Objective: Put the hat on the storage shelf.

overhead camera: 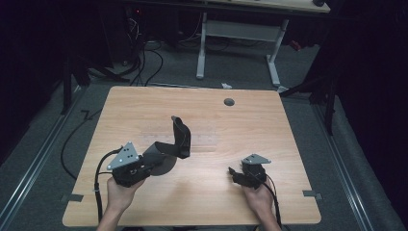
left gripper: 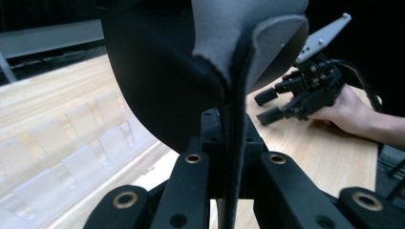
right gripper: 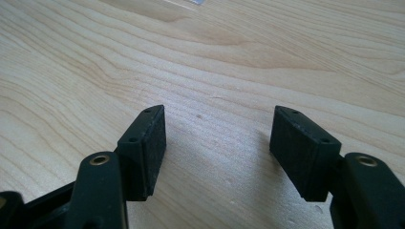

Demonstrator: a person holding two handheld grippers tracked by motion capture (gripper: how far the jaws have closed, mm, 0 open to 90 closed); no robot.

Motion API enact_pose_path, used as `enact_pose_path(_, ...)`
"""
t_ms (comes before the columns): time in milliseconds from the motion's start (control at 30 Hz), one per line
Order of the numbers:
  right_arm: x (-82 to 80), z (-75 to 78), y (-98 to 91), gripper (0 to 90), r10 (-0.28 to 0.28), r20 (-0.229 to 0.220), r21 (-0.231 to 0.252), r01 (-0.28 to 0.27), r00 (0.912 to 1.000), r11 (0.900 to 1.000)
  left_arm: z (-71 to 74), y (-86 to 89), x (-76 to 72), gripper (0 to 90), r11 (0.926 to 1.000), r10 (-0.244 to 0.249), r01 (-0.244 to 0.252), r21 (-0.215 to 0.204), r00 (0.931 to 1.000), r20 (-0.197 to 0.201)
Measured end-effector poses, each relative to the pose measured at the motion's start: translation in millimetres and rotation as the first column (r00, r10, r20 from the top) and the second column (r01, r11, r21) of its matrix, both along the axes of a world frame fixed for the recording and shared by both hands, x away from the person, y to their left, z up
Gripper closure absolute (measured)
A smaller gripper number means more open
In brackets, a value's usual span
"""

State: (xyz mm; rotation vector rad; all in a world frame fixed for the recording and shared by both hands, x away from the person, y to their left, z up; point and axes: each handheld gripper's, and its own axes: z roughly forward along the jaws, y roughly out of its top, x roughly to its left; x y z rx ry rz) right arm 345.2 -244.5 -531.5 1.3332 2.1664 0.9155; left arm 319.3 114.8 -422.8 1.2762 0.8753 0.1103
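Dim room is surrounding a light wooden table; a second desk frame is standing far behind it. High view: the left gripper is sitting at the near left, clenching a dark fabric piece that is curling upward and rightward from its jaws, roughly mid-table. The right gripper is resting at the near right, well apart from the fabric, pointing left toward it.

Left gripper view: jaws are pinching a grey seam edge of the fabric piece, which is hanging in folds above the table. The right gripper is waiting beyond, released.

Right gripper view: both pads are standing apart over bare table, nothing between them.

Judgement: the work appears to be spreading or folding the cloth. To do it well, the left should be holding its pinch firm while the right is approaching the free far end low and level, taking a single layer near a corner, not a bunched fold.
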Motion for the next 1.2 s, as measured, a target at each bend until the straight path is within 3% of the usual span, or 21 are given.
enact_pose_path(533, 0.0, 0.0, 0.1, 37.4, -0.001, 0.000, 0.000, 0.001, 1.0000, 1.0000, 5.8, 17.0, 18.0, 86.3, 0.9953, 0.092, -0.091, -0.032, 0.9957, 0.013)
enact_pose_path(800, 0.0, 0.0, 0.1, 37.4, -0.002, 0.000, 0.000, 0.002, 1.0000, 1.0000, 10.9, 25.5, 29.9, 86.3, 0.9895, 0.135, -0.133, -0.057, 0.9907, 0.019)
enact_pose_path(933, 0.0, 0.0, 0.0, 37.4, -0.003, 0.000, 0.000, 0.003, 1.0000, 1.0000, 13.8, 28.6, 38.7, 86.3, 0.9860, 0.153, -0.151, -0.071, 0.9880, 0.023)
enact_pose_path(1200, 0.2, 0.0, -0.1, 37.3, -0.003, 0.001, -0.001, 0.003, 1.0000, 1.0000, 15.9, 33.3, 58.1, 86.3, 0.9825, 0.178, -0.176, -0.060, 0.9839, 0.019)
